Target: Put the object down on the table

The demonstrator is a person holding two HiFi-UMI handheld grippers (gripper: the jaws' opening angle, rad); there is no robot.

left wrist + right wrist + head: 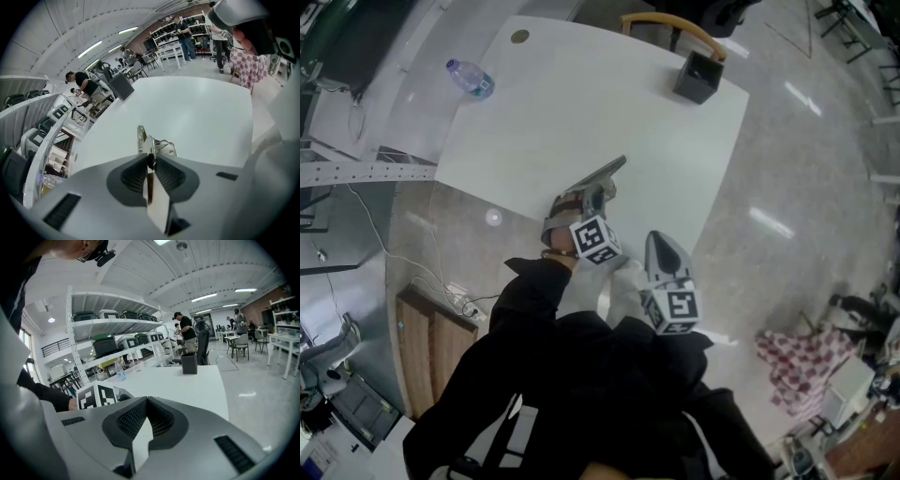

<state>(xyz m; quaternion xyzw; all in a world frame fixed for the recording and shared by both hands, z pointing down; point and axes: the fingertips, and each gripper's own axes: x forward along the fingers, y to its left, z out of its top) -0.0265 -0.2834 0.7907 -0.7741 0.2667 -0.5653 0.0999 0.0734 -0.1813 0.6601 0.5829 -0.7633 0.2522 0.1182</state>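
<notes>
Shiny metal hinge (162, 147), smooth matt white table (206, 110)

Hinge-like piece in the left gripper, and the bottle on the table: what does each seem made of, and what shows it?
Hinge-like piece: probably steel, bright plated finish; mirror glints, punched holes.
Bottle: likely clear plastic, glossy; see-through, bluish tint.

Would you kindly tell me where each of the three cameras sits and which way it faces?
Head view: on the person's head, looking steeply down at the white table; a dark sleeve, the left gripper and the right gripper show.
Left gripper view: rides the left gripper, looking along its jaws, shut on a metal piece, across the table.
Right gripper view: rides the right gripper, looking past its shut, empty jaws over the table; the dark sleeve and the left gripper's marker cube show.
Shared: both gripper views see the black box.
</notes>
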